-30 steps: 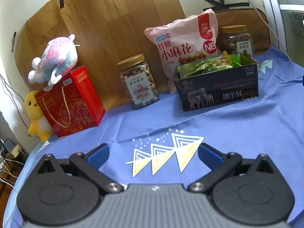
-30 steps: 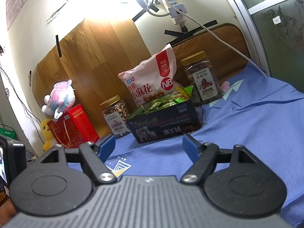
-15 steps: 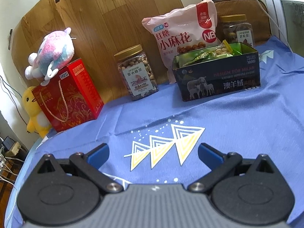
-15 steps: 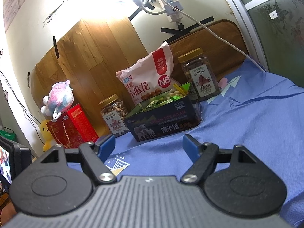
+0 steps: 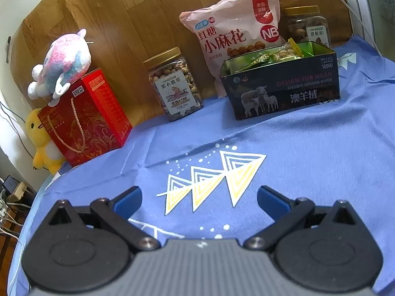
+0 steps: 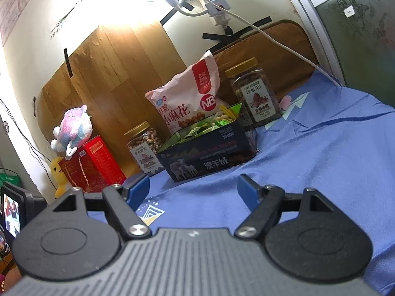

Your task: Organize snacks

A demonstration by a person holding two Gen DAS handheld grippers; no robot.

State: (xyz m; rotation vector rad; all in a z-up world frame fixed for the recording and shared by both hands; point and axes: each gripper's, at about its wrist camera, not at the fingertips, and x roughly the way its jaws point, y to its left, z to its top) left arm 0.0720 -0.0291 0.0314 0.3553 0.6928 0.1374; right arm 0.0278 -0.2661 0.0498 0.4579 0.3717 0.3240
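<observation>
A dark tin box (image 5: 284,91) with sheep on its side holds several small green snack packets (image 5: 266,58). It also shows in the right wrist view (image 6: 205,162). Behind it leans a pink snack bag (image 5: 234,34). A nut jar with a gold lid (image 5: 172,83) stands left of the tin; a second jar (image 5: 308,24) stands behind it on the right. My left gripper (image 5: 200,198) is open and empty above the blue cloth, well short of the tin. My right gripper (image 6: 193,188) is open and empty, in front of the tin.
A red gift box (image 5: 84,118) stands at the far left with a pink plush toy (image 5: 61,61) on top and a yellow duck plush (image 5: 42,140) beside it. A wooden board (image 5: 138,19) backs the blue-covered table (image 5: 308,160). A cable (image 6: 271,37) hangs at the right.
Both grippers have drifted slightly; the tin and jars sit a little higher in the left wrist view. Both stay open and empty. No object has moved.
</observation>
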